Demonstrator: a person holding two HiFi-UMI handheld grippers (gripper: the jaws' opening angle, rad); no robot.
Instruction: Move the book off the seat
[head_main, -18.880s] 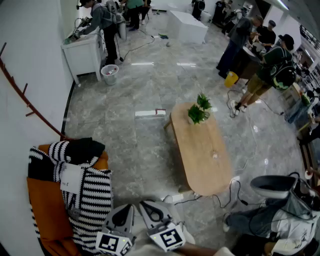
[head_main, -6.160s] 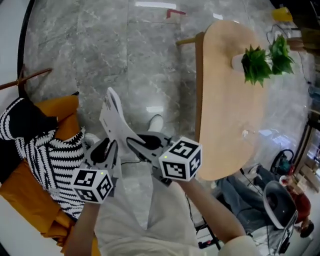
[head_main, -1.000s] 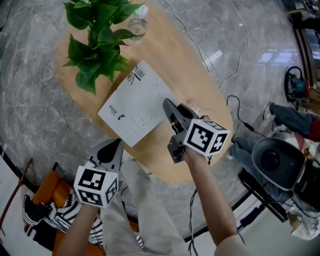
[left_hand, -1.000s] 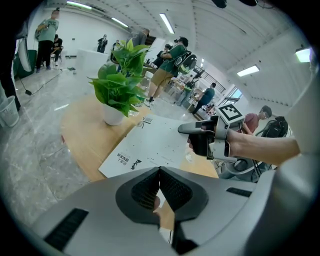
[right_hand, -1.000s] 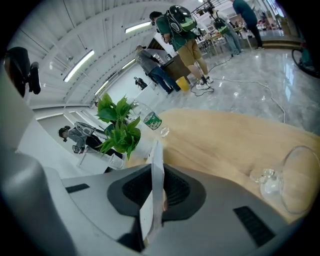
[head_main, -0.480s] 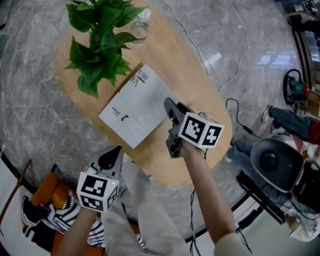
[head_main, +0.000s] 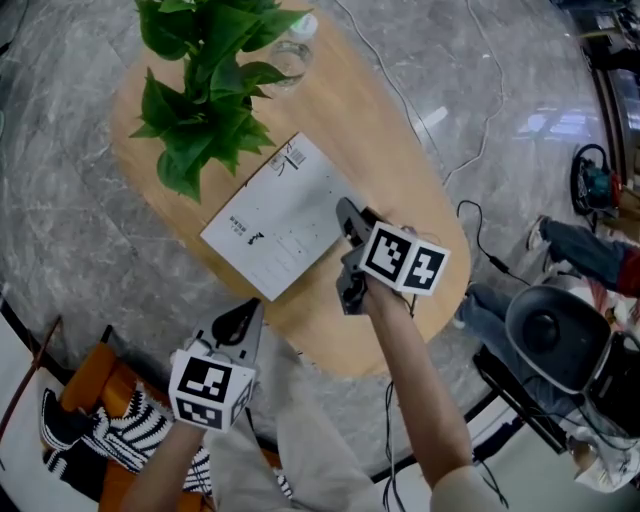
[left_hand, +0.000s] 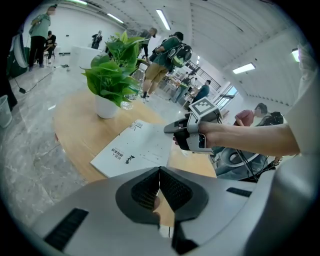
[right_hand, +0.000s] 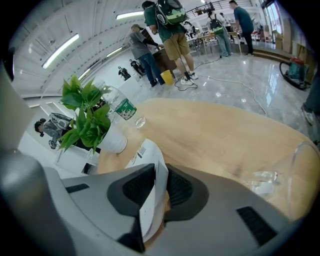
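Surrounding the furniture is a grey marble floor (head_main: 60, 230). It lies open to the left of the oval wooden bench (head_main: 385, 140). To the right of the bench, cables (head_main: 495, 90) trail across it.

1. Bench: it runs from far left to near right. Bare wood shows along its right side and at its rounded near end.
2. Black round chair (head_main: 555, 345): stands on the floor, well apart from the bench's near-right end.
3. Orange seat (head_main: 85, 375): sits in the near-left corner, well apart from the bench. A black-and-white striped cushion (head_main: 95, 440) lies on it.
4. Potted plant (head_main: 200, 90): occupies the far-left end of the bench. Its leaves reach close to the book's far-left side.
5. Book (head_main: 275, 225): white, lying on the middle of the bench. Its near corner is close to the bench's left edge. Its near-right edge is between the jaws of the right tool.
6. Right tool (head_main: 347, 210): positioned over the bench; its pads are pinching the book's edge.
7. Left tool (head_main: 245, 318): held clear of the bench's near-left edge. Its jaws are pressed together at the tips with nothing between them.
8. Clear bottle (head_main: 290, 55): stands just to the right of the plant at the far end.
9. Clear glass (right_hand: 305, 165): in the right gripper view it stands near the bench's near-right end, apart from the book.
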